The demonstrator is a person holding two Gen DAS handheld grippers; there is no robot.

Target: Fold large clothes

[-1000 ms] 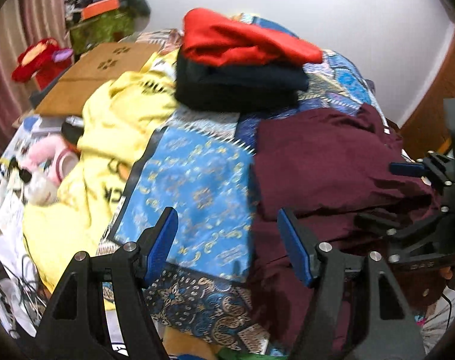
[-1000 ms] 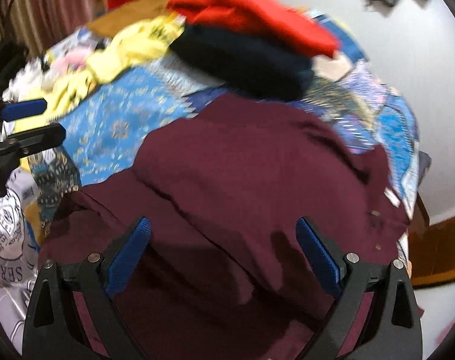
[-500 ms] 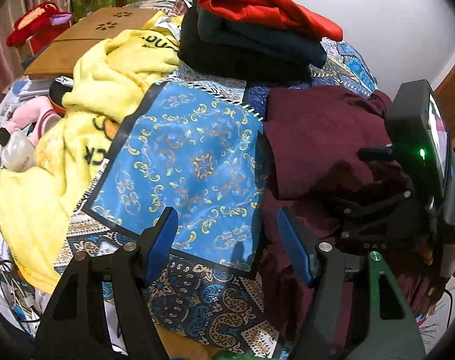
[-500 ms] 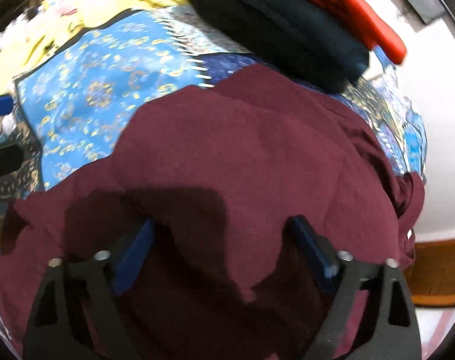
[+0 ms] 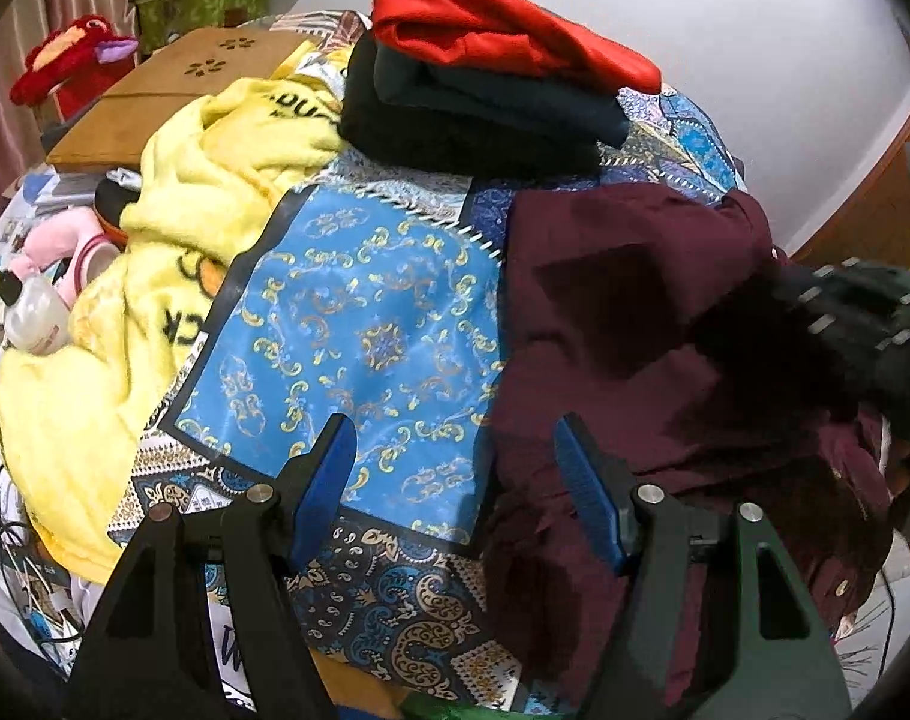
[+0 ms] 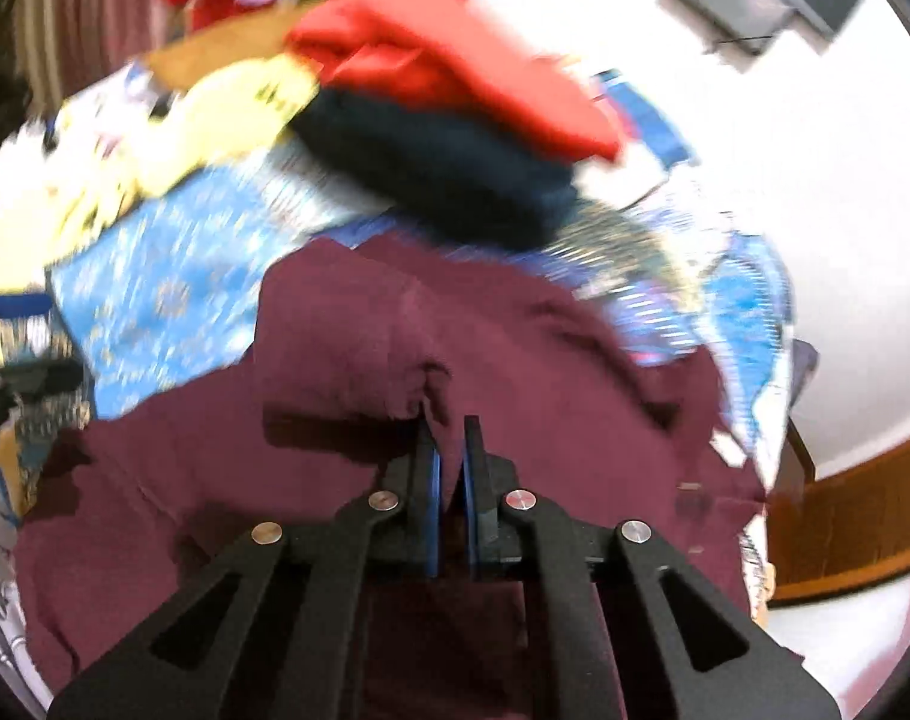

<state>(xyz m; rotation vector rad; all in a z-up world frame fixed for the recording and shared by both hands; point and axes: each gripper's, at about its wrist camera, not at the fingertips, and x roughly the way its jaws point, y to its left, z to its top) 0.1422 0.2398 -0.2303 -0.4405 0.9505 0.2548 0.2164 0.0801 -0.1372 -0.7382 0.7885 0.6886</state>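
A bed (image 5: 359, 324) covered by a blue and gold patterned satin spread carries everything. Along its left edge sprawls a fluffy yellow blanket with black lettering (image 5: 215, 192). On the right side of the bed lies a large maroon woven garment (image 5: 622, 312), crumpled, its lower folds spilling toward the near right corner. Toward the far edge sits a folded stack: a dark navy garment (image 5: 472, 126) with a red folded garment (image 5: 502, 42) on top.

The right gripper (image 6: 449, 420) has its jaws pinched together on a raised fold of the maroon garment, cloth bunched between the blue pads. The left gripper (image 5: 455, 438) hovers over the near part of the spread beside the maroon cloth's left edge, jaws apart with nothing between them.
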